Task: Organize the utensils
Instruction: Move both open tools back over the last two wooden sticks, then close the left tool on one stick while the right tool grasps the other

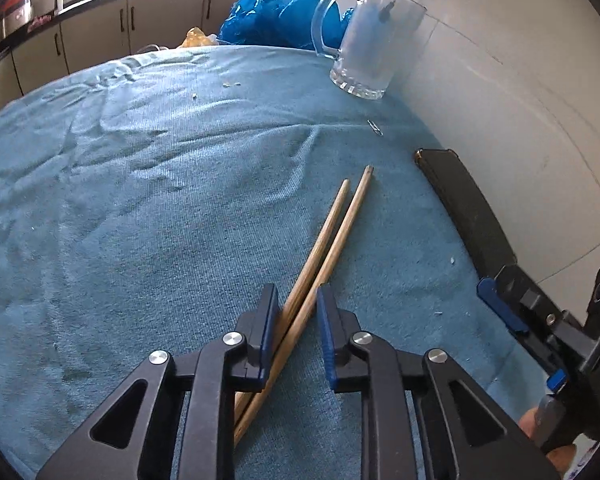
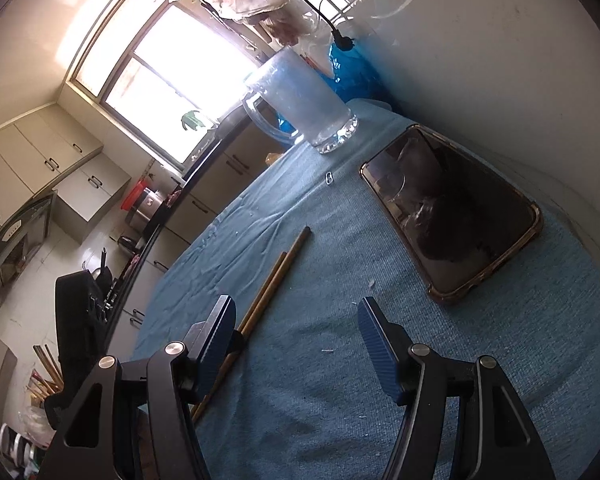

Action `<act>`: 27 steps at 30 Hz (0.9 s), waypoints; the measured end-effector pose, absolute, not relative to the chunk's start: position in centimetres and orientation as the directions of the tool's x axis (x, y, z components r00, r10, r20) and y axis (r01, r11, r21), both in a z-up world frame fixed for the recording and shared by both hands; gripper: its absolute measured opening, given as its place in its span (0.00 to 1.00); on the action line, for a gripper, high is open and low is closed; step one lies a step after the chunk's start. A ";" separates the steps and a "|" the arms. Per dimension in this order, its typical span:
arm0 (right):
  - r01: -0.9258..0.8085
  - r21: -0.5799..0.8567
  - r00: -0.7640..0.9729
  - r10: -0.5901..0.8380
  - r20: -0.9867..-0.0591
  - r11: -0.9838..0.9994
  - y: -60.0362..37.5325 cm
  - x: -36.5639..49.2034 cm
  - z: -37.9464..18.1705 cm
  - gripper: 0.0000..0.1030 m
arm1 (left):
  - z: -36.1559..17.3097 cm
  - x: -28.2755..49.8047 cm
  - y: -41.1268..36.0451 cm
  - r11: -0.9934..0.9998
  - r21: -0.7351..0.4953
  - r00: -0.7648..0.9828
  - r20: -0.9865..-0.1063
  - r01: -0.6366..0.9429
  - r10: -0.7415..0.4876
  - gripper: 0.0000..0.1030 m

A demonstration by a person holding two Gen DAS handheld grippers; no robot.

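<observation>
- Your work surface is a blue cloth (image 1: 148,200), wrinkled toward the upper left of the left wrist view and dotted with pale crumbs.
- The two wooden chopsticks (image 1: 332,236) lie side by side on the cloth, running from the bottom centre of that view up toward the right of centre.
- Your left gripper (image 1: 296,332) sits at the bottom centre with the chopsticks between its blue pads. The left pad touches them, while a sliver of cloth shows before the right pad, so the jaws are narrow but not clamped.
- Your right gripper (image 2: 296,344) fills the bottom of the right wrist view, jaws wide apart, with only cloth between them. The chopsticks (image 2: 276,276) pass just behind its left finger.
- A clear glass mug (image 1: 368,40) stands upright on the cloth at the upper right of the left wrist view, close to the white wall (image 1: 520,100).
- A dark phone (image 2: 452,216) in a clear case lies flat at the right of the right wrist view, between the mug (image 2: 300,100) and the wall.
- A small metal clip (image 2: 329,178) lies near the mug's base.
- A crumpled blue plastic bag (image 1: 276,12) sits behind the mug.
- Beige cabinets (image 1: 160,20) under a dark counter line the top left, with a bright window (image 2: 172,80) above them.
</observation>
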State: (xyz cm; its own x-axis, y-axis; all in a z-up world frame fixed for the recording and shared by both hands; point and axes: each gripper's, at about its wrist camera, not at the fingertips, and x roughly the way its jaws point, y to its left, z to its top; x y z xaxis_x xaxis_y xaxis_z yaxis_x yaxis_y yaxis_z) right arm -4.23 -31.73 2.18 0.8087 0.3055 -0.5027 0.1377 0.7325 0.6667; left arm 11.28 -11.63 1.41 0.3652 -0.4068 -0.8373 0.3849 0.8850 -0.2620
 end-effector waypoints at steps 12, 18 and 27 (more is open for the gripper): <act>0.131 0.633 0.787 0.308 -0.534 0.763 -30.9 -3.5 1.7 0.66 | 1.6 11.3 -10.1 0.877 -0.314 0.356 -0.823 0.363 -0.442 0.16; 0.132 0.627 0.781 0.309 -0.543 0.768 -30.6 -3.3 1.5 0.66 | 1.8 10.6 -11.1 0.887 -0.222 0.384 -0.839 0.404 -0.386 0.14; 0.129 0.618 0.774 0.310 -0.552 0.776 -30.5 -3.1 1.2 0.66 | 1.8 9.6 -14.1 0.897 0.049 0.470 -0.864 0.439 -0.182 0.08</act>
